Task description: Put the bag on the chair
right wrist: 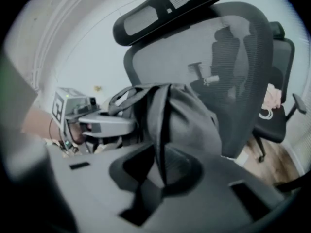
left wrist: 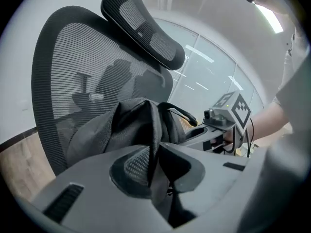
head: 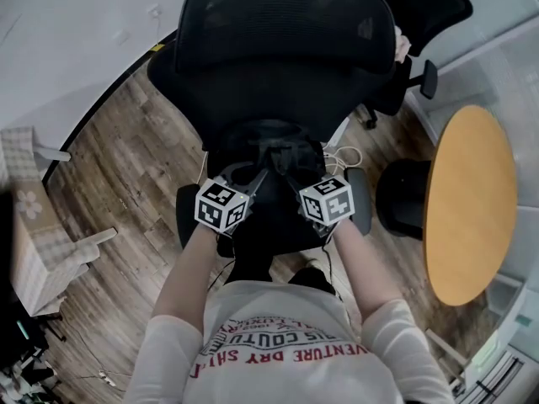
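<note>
Pinches folds of the black bag (left wrist: 129, 125) in the narrow jaws of left gripper (left wrist: 154, 164) and right gripper (right wrist: 163, 165); holds it low over the seat of the chair (head: 278, 40), just before its mesh backrest.

The wood-plank floor (head: 126, 158) carries a black mesh office chair (head: 278, 49), a second black chair (head: 421, 7) behind it and a round orange-topped table (head: 467, 200) alongside. A dark grey fabric bag (head: 274, 154) is over the first chair's seat; whether it touches the seat is unclear.

floor: wood planks (head: 118, 183) | right: round table (head: 472, 200) | behind: glass wall (left wrist: 214, 72)
</note>
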`<state>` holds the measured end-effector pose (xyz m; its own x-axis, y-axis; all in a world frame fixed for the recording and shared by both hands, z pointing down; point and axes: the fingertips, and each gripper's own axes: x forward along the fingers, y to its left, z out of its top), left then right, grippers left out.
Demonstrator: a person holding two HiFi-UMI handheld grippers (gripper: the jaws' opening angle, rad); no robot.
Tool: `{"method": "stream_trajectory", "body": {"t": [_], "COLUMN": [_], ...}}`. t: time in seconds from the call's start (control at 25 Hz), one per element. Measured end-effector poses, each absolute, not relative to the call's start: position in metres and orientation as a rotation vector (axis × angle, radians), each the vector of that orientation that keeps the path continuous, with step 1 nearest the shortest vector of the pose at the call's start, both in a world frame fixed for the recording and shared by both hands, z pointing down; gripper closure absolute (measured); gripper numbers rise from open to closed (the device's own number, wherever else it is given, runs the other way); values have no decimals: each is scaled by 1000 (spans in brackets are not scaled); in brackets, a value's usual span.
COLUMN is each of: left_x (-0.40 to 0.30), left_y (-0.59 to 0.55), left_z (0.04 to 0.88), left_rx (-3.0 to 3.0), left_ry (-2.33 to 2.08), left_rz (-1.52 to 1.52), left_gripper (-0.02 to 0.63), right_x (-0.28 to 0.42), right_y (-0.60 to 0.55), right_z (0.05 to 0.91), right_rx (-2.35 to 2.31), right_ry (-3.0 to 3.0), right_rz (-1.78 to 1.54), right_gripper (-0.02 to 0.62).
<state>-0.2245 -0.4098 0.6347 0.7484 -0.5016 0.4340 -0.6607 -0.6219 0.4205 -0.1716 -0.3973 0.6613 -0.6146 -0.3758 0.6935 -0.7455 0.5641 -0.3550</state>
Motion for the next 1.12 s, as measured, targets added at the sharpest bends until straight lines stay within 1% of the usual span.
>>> {"method": "stream_trajectory", "body": {"t": [0.08,0.16,0.2,0.24,0.28,0.36,0.44,0.56,0.72,0.76,0.8,0.84,0.88,0.92,0.96,1.04,1.08,1.12], "left_x": [-228,-231,-232,-233,-235,-237,-239,-246,-245,-243,-242,-240,-239,-237,-236,-231,-229,-227], "left_y": [-413,-417,-417,-416,-414,-410,-408,-404,-395,-392,-388,-384,-380,-377,-373,-367,-364,-362], "left_z": [640,645,647,649,651,654,654,650,634,628,622,616,609,602,594,575,563,550], "left_rx": [2375,2354,2341,2329,2319,2310,2307,2289,2306,2330,2358,2381,2394,2402,2410,2440,2459,2480], "left_ry": [-922,-999,-1026,-1044,-1058,-1085,-1104,-1122,-1132,-1137,-1142,-1148,-1158,-1171,-1183,-1194,-1195,-1198], "left_rz": [400,411,409,411,418,435,433,414,413,428,445,456,458,452,442,409,387,364], "left_gripper": [526,467,450,434,424,392,376,374,374,389,421,437,463,502,537,566,569,571], "right_x": [-171,-169,-170,-171,-172,-168,-158,-146,-136,-138,-140,-142,-142,-142,-141,-141,-141,-141], "right_y": [-401,-405,-405,-404,-404,-405,-410,-411,-400,-396,-391,-387,-383,-379,-377,-372,-371,-369], "right_z": [666,665,664,663,662,659,654,644,621,614,607,601,594,587,579,561,553,544], "right_rx": [919,945,948,948,954,1005,1091,1185,1194,1176,1158,1148,1153,1168,1188,1224,1237,1247], "right_ry": [-2219,-2212,-2220,-2232,-2242,-2247,-2241,-2247,-2266,-2285,-2306,-2325,-2338,-2348,-2359,-2384,-2398,-2416], "right_rz": [857,836,824,807,782,726,697,676,583,577,577,578,573,563,553,552,556,556], "right_gripper": [523,520,480,422,379,342,325,322,324,324,324,331,367,444,497,532,549,551]}}
